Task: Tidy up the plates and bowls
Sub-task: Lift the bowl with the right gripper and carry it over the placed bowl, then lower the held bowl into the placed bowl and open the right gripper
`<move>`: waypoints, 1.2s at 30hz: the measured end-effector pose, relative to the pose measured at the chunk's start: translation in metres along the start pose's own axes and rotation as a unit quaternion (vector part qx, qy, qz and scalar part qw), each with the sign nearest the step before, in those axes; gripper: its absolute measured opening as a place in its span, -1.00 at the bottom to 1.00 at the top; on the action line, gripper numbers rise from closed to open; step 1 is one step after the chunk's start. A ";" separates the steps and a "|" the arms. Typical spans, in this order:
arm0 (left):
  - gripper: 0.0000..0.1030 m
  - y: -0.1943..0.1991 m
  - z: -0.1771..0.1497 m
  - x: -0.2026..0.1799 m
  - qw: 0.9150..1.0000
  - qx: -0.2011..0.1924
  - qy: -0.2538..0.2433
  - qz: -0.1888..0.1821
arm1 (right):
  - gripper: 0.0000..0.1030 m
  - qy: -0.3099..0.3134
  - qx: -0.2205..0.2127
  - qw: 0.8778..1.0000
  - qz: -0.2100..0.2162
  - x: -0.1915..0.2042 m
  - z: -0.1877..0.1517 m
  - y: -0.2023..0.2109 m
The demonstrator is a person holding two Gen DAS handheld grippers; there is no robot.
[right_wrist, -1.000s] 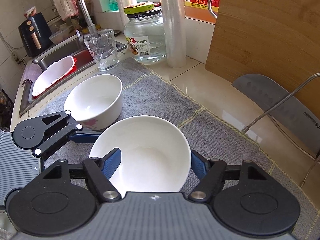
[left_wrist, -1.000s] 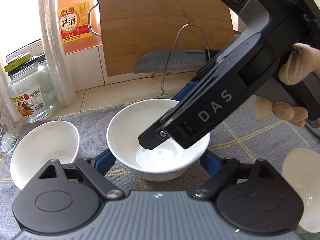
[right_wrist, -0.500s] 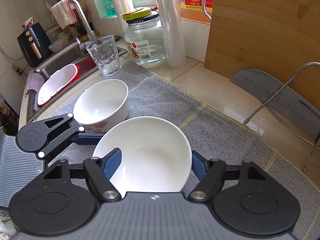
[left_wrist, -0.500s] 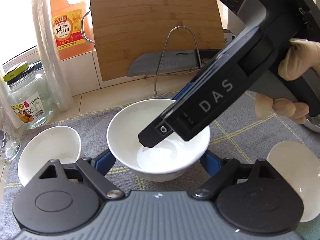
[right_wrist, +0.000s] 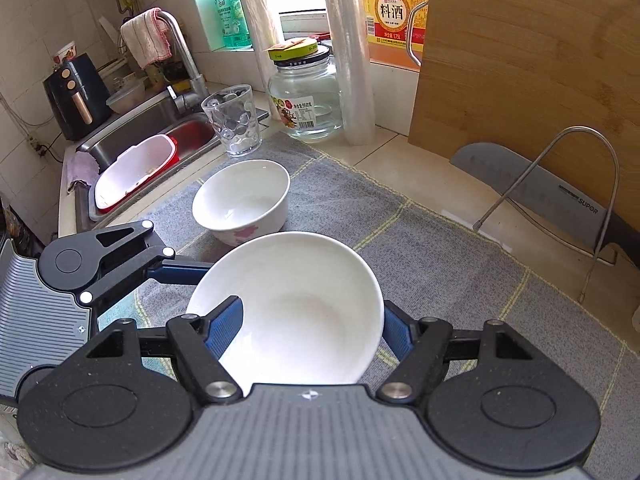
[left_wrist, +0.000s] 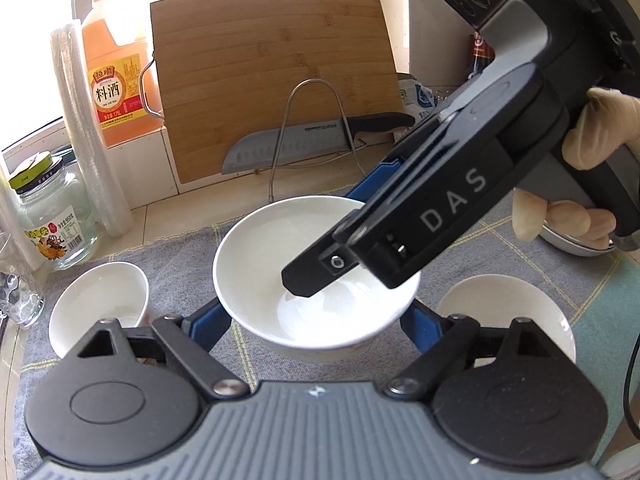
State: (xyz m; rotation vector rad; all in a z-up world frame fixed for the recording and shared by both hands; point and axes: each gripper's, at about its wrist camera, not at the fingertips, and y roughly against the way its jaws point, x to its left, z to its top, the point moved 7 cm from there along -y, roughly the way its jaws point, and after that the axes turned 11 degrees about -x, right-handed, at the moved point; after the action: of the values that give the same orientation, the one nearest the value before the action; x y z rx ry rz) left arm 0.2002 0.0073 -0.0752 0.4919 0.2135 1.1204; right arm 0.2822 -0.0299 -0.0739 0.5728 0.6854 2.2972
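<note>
Risking a slip or chip: right gripper (right_wrist: 310, 324) jaws clamped across the white bowl (right_wrist: 296, 304) rim at 6 o'clock, left gripper (left_wrist: 316, 320) jaws apart beside it.

We see the left gripper (left_wrist: 316, 320): a ribbed grey body, two round black discs, black link arms with silver screws, and blue fingers (left_wrist: 208, 322). The right gripper (right_wrist: 312, 328) is built alike; from the left wrist view its black side bears "DAS" in pale letters, on a grey handle. The hand (left_wrist: 576, 196) wears a cream glove, and a black cable runs beside it.
</note>
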 end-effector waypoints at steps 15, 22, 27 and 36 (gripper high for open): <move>0.75 0.037 0.009 -0.050 0.999 -0.016 -0.031 -0.041 | 0.53 -0.023 -0.031 0.999 -0.033 0.012 -0.033 0.064; 0.76 0.043 0.009 -0.074 0.996 -0.020 -0.037 -0.074 | 0.53 -0.036 -0.037 0.997 -0.061 0.008 -0.050 0.091; 0.76 0.042 0.007 -0.089 0.994 -0.012 -0.042 -0.098 | 0.53 -0.052 -0.033 0.995 -0.075 0.002 -0.066 0.102; 0.76 0.035 -0.005 -0.099 0.992 0.012 -0.043 -0.114 | 0.53 -0.074 -0.023 0.994 -0.079 -0.003 -0.086 0.103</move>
State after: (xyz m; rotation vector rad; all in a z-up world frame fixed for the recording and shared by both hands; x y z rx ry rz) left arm 0.1274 -0.0688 -0.0707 0.5227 0.2027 0.8732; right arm 0.1877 -0.1253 -0.0777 0.6357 0.5838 2.0947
